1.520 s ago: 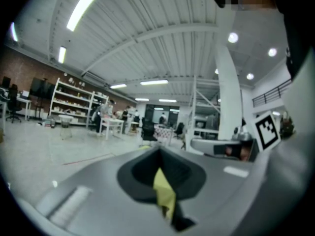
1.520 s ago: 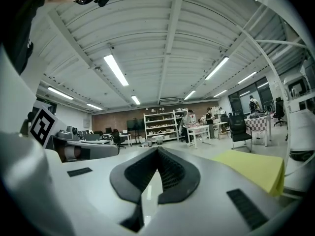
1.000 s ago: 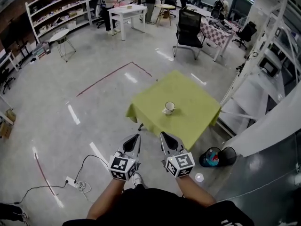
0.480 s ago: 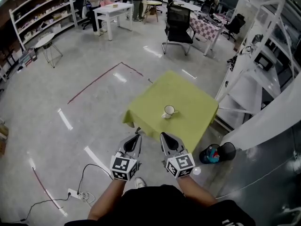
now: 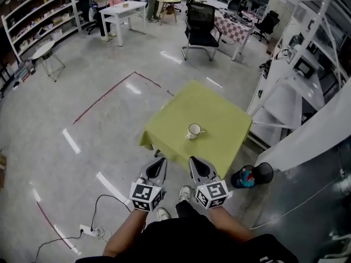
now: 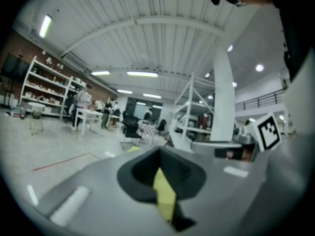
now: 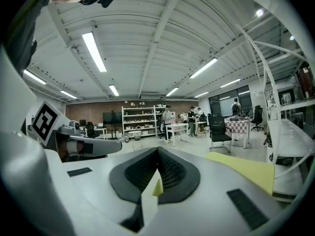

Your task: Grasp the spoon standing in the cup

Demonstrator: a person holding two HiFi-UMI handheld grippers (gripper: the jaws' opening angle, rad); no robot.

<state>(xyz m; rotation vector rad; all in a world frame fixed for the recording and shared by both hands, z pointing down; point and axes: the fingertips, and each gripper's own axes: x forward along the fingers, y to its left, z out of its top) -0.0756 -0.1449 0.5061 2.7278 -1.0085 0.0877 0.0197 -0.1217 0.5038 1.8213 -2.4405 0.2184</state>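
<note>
A white cup [image 5: 193, 130] stands near the middle of a small table under a yellow-green cloth [image 5: 219, 111]. The spoon [image 5: 201, 131] leans out of the cup to the right, too small to make out in detail. Both grippers are held side by side just short of the table's near edge, pointing at it. My left gripper [image 5: 160, 160] has its jaws together with nothing in them, and its tips meet in the left gripper view [image 6: 158, 155]. My right gripper [image 5: 192, 160] is shut and empty too [image 7: 157, 154]. The cloth [image 7: 246, 168] shows at the right of the right gripper view.
A black bin [image 5: 249, 177] with colourful items stands by the table's right corner. White racks [image 5: 290, 75] line the right side. A black office chair [image 5: 198, 21] and a checked table stand beyond. A power strip and cable [image 5: 90, 232] lie on the floor at left.
The person has stepped toward the table, so it sits nearer the two grippers in the head view. Both grippers stay shut, side by side. A shoe now shows between the arms.
</note>
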